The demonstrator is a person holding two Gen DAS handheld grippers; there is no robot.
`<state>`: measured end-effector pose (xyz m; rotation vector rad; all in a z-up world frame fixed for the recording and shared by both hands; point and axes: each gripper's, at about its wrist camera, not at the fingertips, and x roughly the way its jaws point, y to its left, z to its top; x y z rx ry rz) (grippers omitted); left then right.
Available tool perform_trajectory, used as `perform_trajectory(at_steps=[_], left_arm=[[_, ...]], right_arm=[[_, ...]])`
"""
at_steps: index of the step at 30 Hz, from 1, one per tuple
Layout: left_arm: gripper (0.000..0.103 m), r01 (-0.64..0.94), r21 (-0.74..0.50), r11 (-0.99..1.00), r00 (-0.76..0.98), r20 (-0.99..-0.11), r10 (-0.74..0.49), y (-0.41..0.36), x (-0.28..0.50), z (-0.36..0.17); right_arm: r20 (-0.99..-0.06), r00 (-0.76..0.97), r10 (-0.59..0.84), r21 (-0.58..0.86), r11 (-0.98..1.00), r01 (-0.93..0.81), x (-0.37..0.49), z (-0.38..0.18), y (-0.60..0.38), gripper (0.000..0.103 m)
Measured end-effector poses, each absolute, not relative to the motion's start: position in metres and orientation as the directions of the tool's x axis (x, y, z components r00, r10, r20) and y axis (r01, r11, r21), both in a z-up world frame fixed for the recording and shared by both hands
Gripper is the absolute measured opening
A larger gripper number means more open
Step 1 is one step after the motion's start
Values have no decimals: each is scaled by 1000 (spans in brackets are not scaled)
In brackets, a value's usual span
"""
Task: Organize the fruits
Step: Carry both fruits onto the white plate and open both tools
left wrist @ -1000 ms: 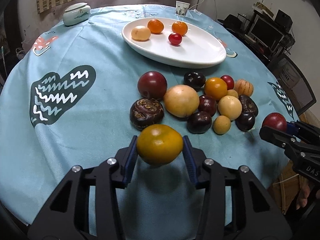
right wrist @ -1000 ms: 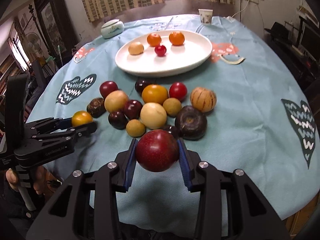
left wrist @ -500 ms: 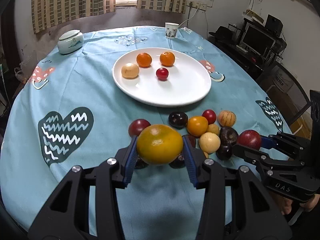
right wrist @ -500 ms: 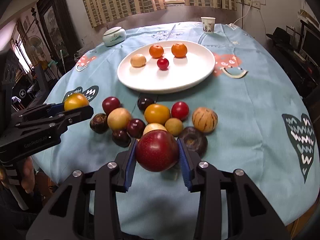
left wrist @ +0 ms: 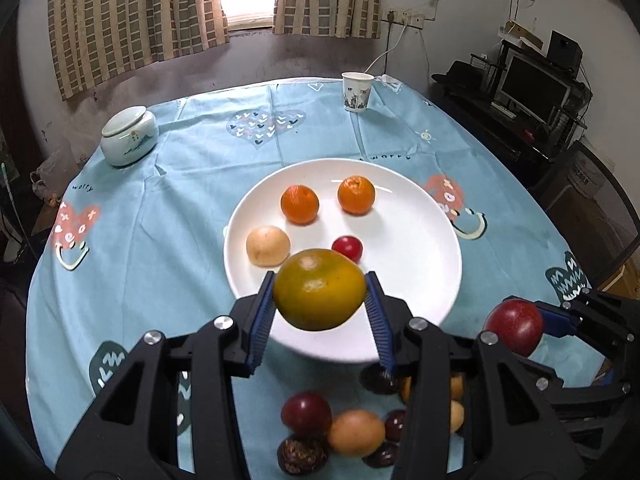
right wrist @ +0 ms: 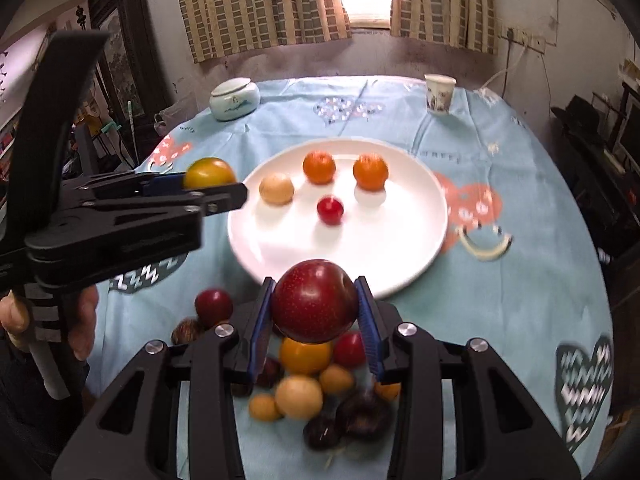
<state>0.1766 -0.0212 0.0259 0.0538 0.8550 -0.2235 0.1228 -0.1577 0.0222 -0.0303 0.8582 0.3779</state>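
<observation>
"worry" lettering (left wrist: 385, 157) beside white plate (left wrist: 420, 240)

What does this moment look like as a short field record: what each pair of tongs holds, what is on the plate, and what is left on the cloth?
left tongs: shut on yellow-green citrus, held in front of the plate
right tongs: shut on dark red plum, near the plate's front rim
white plate: two oranges, one pale round fruit, one small red fruit
loose fruit pile: on the blue tablecloth, in front of the plate
back of table: lidded jar, paper cup
</observation>
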Motion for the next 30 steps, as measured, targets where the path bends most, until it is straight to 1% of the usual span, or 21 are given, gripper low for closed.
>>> perform_trajectory(at_steps=[5,13,20,27,28,29,30], left_arm=[[45,209,-63,976,612,-770,-181,-30,229,24],[45,201,-102,974,528,-826,-196,-34,283,-16],[45,197,-125,972,483,-851,-207,-38,299,-38],[45,189,-111,976,470,-862,-189,-40,310,-48],[46,187,-106,977,477,-860,-184,-41,311,-48],[51,183,-101,978,487,-855,-179,-40,312,-46],[54,178,-95,979,498,-850,-173,-39,311,-43]], right_arm=[[-737,619,272,91,947,-308,174,29,-157,40],[-802,555,222,92,963,-252,250,-12,-167,40],[-832,511,214,101,966,-239,270,-40,-169,40],[-823,524,221,106,965,-240,281,-47,-171,40],[-824,521,222,108,965,-240,283,-48,-170,41],[-827,515,225,111,964,-242,284,-49,-170,42],[-827,513,227,111,963,-247,285,-51,-170,48]])
